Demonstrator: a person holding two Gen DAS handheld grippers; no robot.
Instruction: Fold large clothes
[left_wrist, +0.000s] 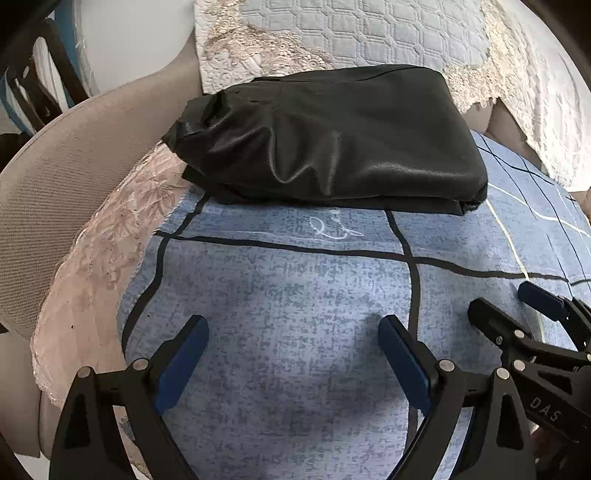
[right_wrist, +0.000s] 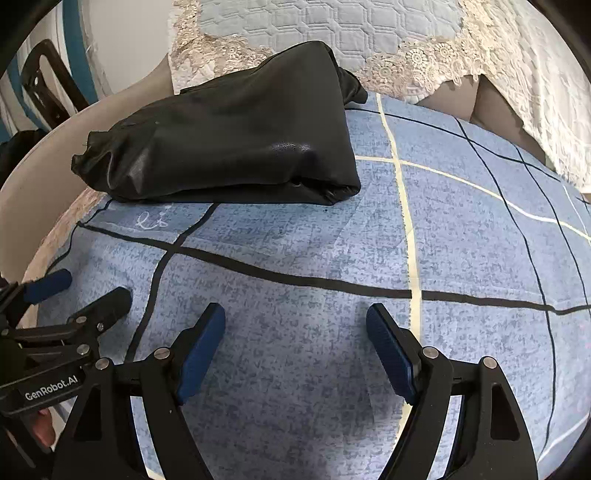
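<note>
Left wrist view: left gripper (left_wrist: 293, 332) with blue-padded fingers (left_wrist: 184, 354) spread wide, nothing between them, hanging just above blue checked cloth (left_wrist: 288, 288). Right gripper (left_wrist: 517, 308) entering at right edge of same view, one blue pad and one black finger showing, likewise apart and empty, just beside left gripper.

Right wrist view: right gripper (right_wrist: 295, 321) with fingers (right_wrist: 391, 354) held wide, bare blue cloth (right_wrist: 295, 258) between them, gripping nothing. Left gripper (right_wrist: 88, 286) at left edge, fingers apart, a bit of a hand (right_wrist: 42, 424) visible beneath its black body.

Further out, black grid lines (left_wrist: 332, 253) crossing blue cloth, plus a pale yellow line (right_wrist: 406, 229) running near to far in right wrist view. Small white drawn motif (left_wrist: 332, 229) just near side of garment.

Black garment (left_wrist: 328, 140) lying folded into a thick, glossy bundle at far side of blue cloth, well apart from both sets of fingers; left end bunched and crumpled, right end a neat rounded fold. In right wrist view, same black garment (right_wrist: 229, 140) sitting far left, touching cloth, free of any grip.

Beyond it, quilted cover with lace trim (left_wrist: 369, 37) draped at far edge, and a beige padded armrest (left_wrist: 74, 166) curving round left side.
</note>
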